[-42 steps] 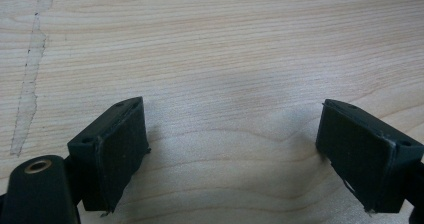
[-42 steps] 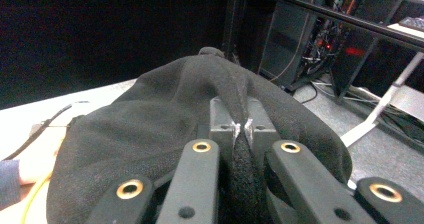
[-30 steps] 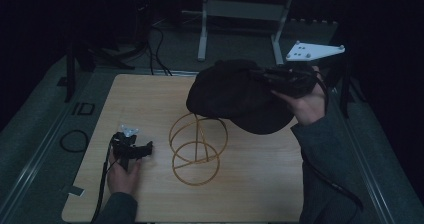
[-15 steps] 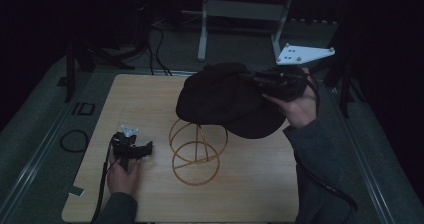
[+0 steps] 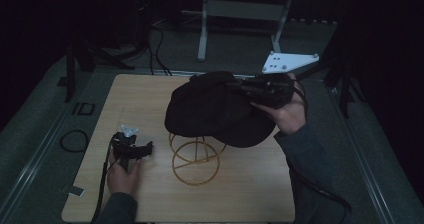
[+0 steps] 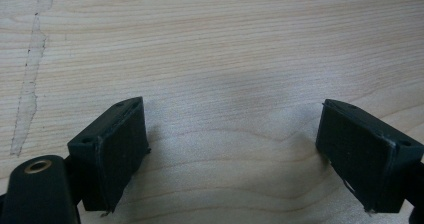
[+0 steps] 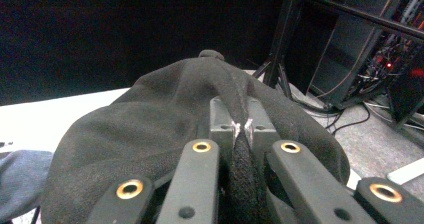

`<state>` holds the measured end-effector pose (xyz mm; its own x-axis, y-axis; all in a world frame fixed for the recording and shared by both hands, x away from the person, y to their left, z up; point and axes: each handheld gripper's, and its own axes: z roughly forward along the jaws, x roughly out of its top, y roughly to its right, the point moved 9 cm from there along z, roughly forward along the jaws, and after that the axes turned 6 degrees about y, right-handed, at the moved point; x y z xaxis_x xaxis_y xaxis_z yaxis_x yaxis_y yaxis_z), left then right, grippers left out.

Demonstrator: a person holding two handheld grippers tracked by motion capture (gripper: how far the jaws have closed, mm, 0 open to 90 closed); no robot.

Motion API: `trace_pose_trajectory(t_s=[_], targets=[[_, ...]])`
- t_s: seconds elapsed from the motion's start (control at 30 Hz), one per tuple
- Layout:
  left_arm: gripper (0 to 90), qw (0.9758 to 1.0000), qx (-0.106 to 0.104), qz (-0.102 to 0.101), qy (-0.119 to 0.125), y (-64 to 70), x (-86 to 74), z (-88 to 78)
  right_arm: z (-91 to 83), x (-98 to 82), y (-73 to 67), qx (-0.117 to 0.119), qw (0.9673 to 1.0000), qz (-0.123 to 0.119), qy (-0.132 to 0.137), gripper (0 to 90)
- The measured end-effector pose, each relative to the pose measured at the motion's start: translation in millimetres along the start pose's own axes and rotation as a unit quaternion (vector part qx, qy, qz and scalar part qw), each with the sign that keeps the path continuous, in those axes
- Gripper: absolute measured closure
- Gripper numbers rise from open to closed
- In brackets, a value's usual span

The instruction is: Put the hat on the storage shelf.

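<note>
High view is showing a soft black cap (image 5: 215, 109) hanging over a gold wire stand (image 5: 196, 156) on the pale wooden table (image 5: 250, 194). Left gripper (image 6: 232, 139) view is showing matte jaws standing apart over bare woodgrain. Right gripper (image 7: 242, 126) view is showing jaws pinching a fold of fuzzy cap fabric.

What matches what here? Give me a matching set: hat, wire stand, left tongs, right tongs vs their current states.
Things:
1. black hat
2. gold wire stand
3. left tongs
4. right tongs

States:
A. jaws wide apart over bare wood, nothing between them
B. stands on the wooden table, partly under the hat
C. clamped on a fold of dark fabric
D. held up in the air above the stand

Pairs: 1-D, 2-B, 3-A, 4-C
</note>
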<state>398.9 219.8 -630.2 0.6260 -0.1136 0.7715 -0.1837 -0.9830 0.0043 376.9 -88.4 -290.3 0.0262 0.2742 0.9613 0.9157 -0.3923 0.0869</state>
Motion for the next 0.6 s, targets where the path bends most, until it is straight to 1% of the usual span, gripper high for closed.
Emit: trace_pose_trajectory(t_s=[0.1, 0.2, 0.37, 0.6], targets=[[12.6, 1.0, 0.0, 0.0, 0.0, 0.0, 0.0, 0.0, 2.8, -1.1, -3.1, 0.006, 1.0, -0.002, -0.001, 86.1], [12.6, 1.0, 0.0, 0.0, 0.0, 0.0, 0.0, 0.0, 6.4, -2.1, -7.1, 0.016, 0.9999, 0.0, -0.005, 86.1], [12.6, 1.0, 0.0, -0.001, 0.001, 0.1, 0.1, 0.1, 14.2, -4.6, -15.3, 0.027, 0.9995, -0.008, -0.014, 86.0], [12.6, 1.0, 0.0, -0.003, 0.003, 0.4, 0.4, 0.4, 22.4, -14.6, -26.8, 0.046, 0.9985, -0.01, -0.026, 86.0]])
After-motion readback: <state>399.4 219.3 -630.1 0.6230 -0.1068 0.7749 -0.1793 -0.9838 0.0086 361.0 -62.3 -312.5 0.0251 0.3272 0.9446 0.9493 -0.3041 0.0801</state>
